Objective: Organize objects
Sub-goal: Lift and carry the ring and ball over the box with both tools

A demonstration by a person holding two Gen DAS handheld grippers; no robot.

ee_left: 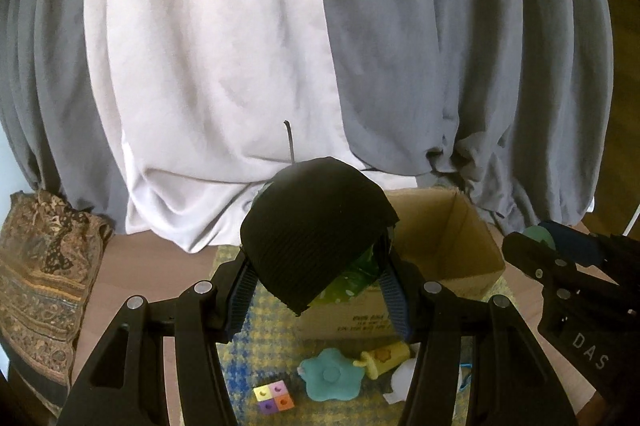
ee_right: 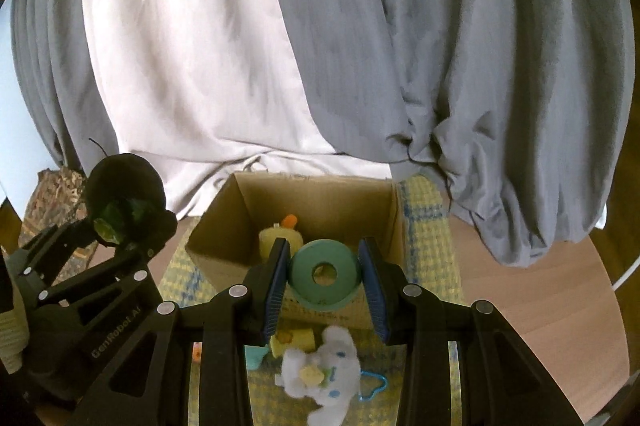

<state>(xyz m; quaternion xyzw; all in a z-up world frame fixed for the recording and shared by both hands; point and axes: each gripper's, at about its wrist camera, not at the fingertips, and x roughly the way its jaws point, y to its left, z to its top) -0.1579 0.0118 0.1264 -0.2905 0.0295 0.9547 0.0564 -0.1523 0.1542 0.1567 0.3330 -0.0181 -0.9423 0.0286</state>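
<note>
My left gripper (ee_left: 316,266) is shut on a black ribbed cap-like object (ee_left: 316,226) with green lining (ee_left: 352,282), held above the near left corner of the open cardboard box (ee_left: 452,238). It also shows in the right wrist view (ee_right: 124,194). My right gripper (ee_right: 324,276) is shut on a teal ring (ee_right: 323,276), held over the box's near edge (ee_right: 320,314). A yellow duck toy (ee_right: 280,234) lies inside the box.
On the yellow checked mat (ee_left: 248,370) in front of the box lie a teal flower shape (ee_left: 330,380), a yellow tube (ee_left: 384,358), a four-coloured cube (ee_left: 274,396) and a white plush (ee_right: 320,370). Grey and white curtains hang behind. A patterned cushion (ee_left: 44,286) sits at left.
</note>
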